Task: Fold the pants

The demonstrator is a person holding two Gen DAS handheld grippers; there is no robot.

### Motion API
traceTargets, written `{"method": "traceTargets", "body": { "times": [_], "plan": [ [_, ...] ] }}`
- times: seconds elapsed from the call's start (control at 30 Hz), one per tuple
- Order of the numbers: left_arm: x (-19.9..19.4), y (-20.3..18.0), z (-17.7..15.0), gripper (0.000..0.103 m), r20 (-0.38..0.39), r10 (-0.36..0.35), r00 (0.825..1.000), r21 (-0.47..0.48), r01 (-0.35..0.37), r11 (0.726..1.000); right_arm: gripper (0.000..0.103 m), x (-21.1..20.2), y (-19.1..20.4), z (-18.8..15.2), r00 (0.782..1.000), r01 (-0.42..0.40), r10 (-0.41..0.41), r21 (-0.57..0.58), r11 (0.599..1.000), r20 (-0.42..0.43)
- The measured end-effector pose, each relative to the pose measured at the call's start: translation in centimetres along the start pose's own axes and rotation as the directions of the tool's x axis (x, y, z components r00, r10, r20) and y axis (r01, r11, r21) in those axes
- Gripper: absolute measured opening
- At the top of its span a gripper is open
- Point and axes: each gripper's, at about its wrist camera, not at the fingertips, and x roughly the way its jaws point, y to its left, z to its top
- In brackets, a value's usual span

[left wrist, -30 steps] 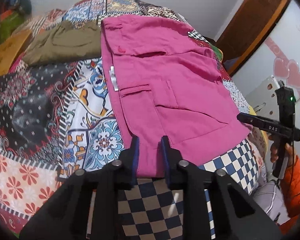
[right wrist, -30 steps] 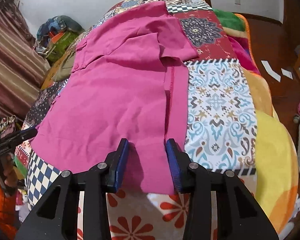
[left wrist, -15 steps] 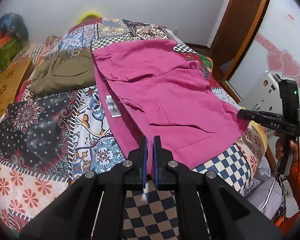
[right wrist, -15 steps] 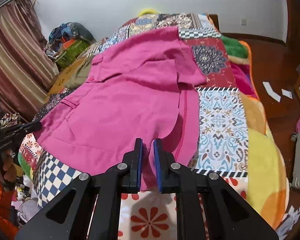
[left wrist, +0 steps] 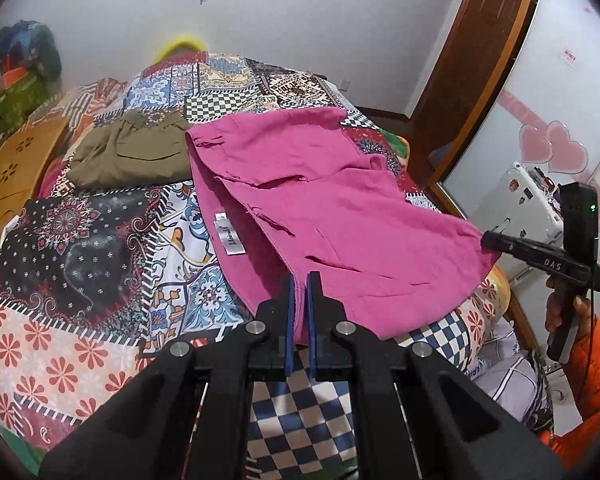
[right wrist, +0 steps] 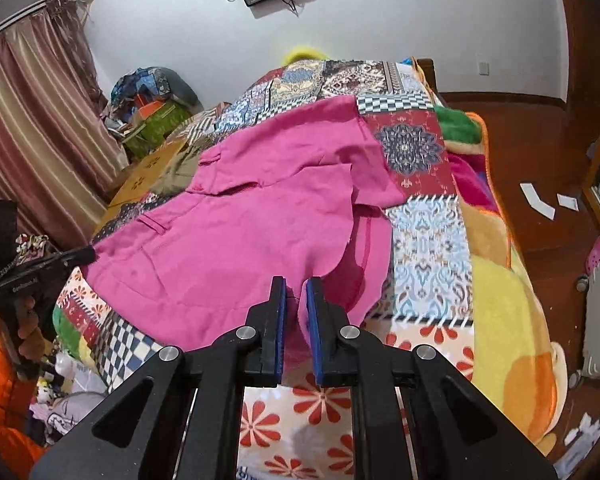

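Pink pants point(left wrist: 340, 208) point(right wrist: 236, 216) lie spread on a patchwork bedspread point(left wrist: 80, 260) point(right wrist: 428, 240), their near edge lifted off it. My left gripper point(left wrist: 299, 280) is shut on the near hem at one corner, blue pads pinching the cloth. My right gripper point(right wrist: 296, 284) is shut on the hem at the other corner. In the left wrist view the right gripper point(left wrist: 488, 240) appears at the far right with pink cloth at its tip. The right wrist view shows the left gripper point(right wrist: 86, 254) at the left edge. A white label point(left wrist: 228, 236) shows on the turned-up inner side.
Folded olive-brown pants point(left wrist: 132, 156) lie at the far left of the bed, next to a wooden board point(left wrist: 20, 168). An orange sleeve point(left wrist: 592, 364) and hand hold the right gripper. Curtains point(right wrist: 32, 120) and piled boxes point(right wrist: 152, 112) stand beyond the bed; wood floor point(right wrist: 540, 152) lies right.
Both grippers closed on the pants' near hem, then rose and drew back, lifting the near edge off the bedspread. The white label and inner side came into view.
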Motion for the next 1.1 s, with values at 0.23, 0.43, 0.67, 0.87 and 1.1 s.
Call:
{"method": "traceTargets", "body": {
  "times": [0.23, 0.43, 0.67, 0.87, 1.1],
  "plan": [
    [-0.5, 0.0, -2.2, 0.005, -0.029, -0.022, 0.999, -0.002, 0.022, 1.000, 0.009, -0.4, -0.2, -2.4, 0.999, 0.002, 0.000, 0.031, 1.000, -0.039],
    [0.8, -0.1, -4.6, 0.005, -0.114, 0.001, 0.994, 0.018, 0.001, 1.000, 0.009, 0.6, -0.4, -4.5, 0.994, 0.011, -0.005, 0.059, 0.998, -0.108],
    [2.1, -0.5, -6.4, 0.005, -0.165, 0.026, 0.986, 0.052, -0.018, 0.999, 0.010, 1.3, 0.1, -5.3, 0.986, 0.040, -0.037, 0.018, 0.999, -0.162],
    [1.6, -0.1, -6.0, 0.021, -0.164, 0.065, 0.984, 0.064, -0.055, 0.996, 0.020, 0.7, -0.4, -5.0, 0.979, 0.079, -0.076, 0.011, 0.997, -0.192],
    [-0.2, 2.0, -2.6, 0.029, -0.090, 0.140, 0.986, 0.043, -0.137, 0.990, 0.020, -1.8, -2.8, -2.0, 0.983, 0.139, -0.130, 0.063, 0.988, -0.131]
  ]
}}
